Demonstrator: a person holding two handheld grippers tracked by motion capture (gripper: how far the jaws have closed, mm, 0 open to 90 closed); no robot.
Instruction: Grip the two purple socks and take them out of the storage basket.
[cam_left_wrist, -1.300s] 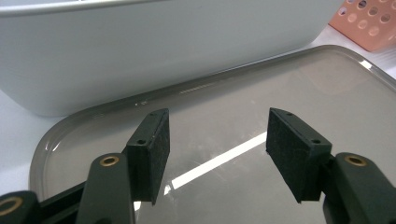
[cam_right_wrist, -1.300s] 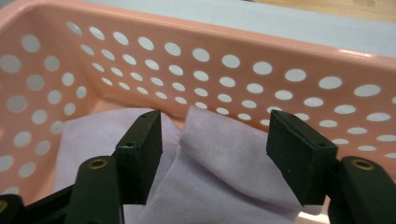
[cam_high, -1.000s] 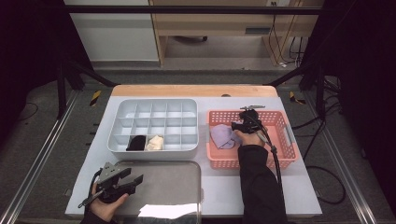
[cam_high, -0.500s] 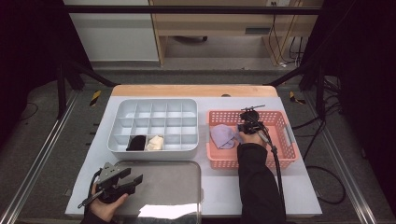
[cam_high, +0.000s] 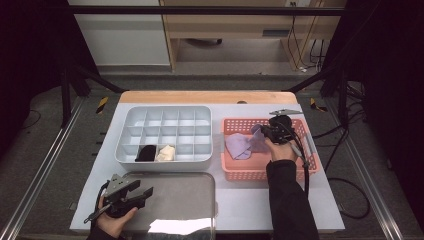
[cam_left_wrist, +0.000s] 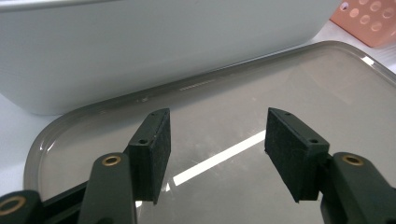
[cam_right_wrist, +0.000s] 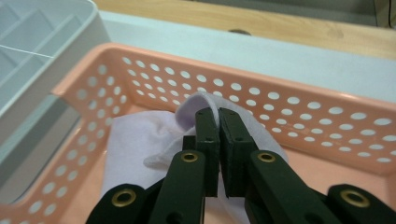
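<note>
Right gripper (cam_right_wrist: 219, 116) clamped on a fold of the lilac cloth (cam_right_wrist: 140, 140), having just closed, cloth lifted a little inside the pink basket (cam_right_wrist: 299, 116) beside the grey organiser (cam_high: 165, 132). Left gripper (cam_left_wrist: 217, 140) wide apart, nothing between the jaws, low over the grey tray (cam_left_wrist: 327, 79) near the table's front edge.

High view: overhead, facing forward-down over whole surface (cam_high: 250, 200). Left claw (cam_left_wrist: 217, 140) view: close, low over tray (cam_left_wrist: 327, 84). Right claw (cam_right_wrist: 219, 135) view: close, into basket (cam_right_wrist: 327, 121). Shared: tray, basket.
</note>
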